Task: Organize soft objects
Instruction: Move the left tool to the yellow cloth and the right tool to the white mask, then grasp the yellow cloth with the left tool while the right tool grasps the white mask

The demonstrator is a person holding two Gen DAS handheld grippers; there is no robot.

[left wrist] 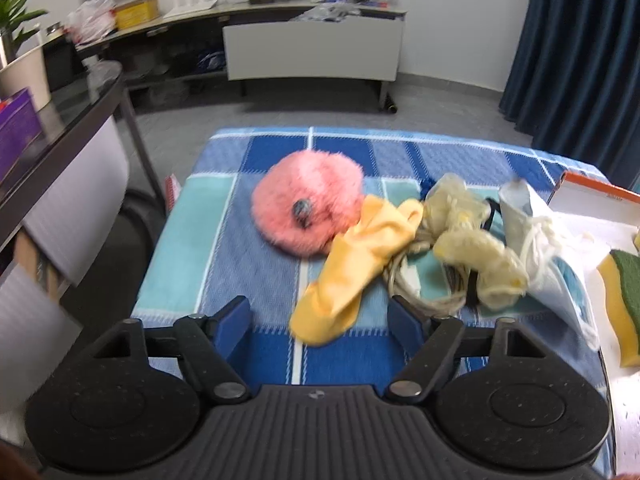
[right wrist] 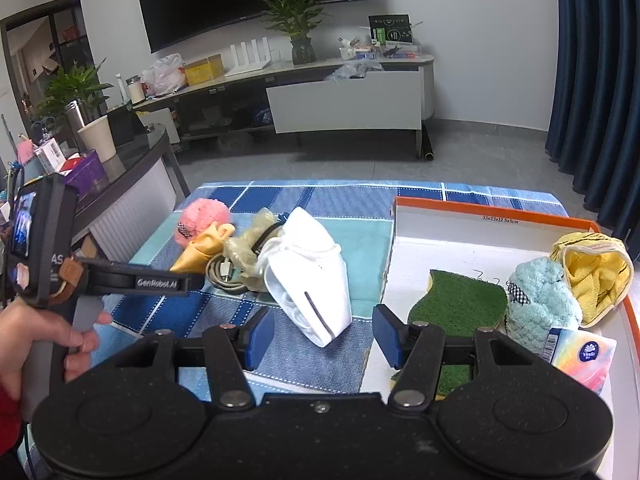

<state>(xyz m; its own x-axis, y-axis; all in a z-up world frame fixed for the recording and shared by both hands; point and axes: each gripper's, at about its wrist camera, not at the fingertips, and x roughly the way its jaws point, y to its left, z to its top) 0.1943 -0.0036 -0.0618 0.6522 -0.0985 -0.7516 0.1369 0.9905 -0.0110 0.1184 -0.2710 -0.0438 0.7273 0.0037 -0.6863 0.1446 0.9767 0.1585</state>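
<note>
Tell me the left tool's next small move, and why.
Probably ease the left tool forward and down until its open fingers straddle the yellow sock, then close. The sock lies loose on the blue checked blanket, its near end just ahead of the empty tool, still outside the orange-rimmed box where other soft items sit.

Both wrist views angle down, close over the checked blanket (left wrist: 224, 240); both share the pink plush (left wrist: 306, 208) and the far TV cabinet (right wrist: 344, 100)

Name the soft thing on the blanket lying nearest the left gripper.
The yellow sock: its toe end reaches between the left gripper fingers; the pink fluffy pompom lies farther off.
</note>
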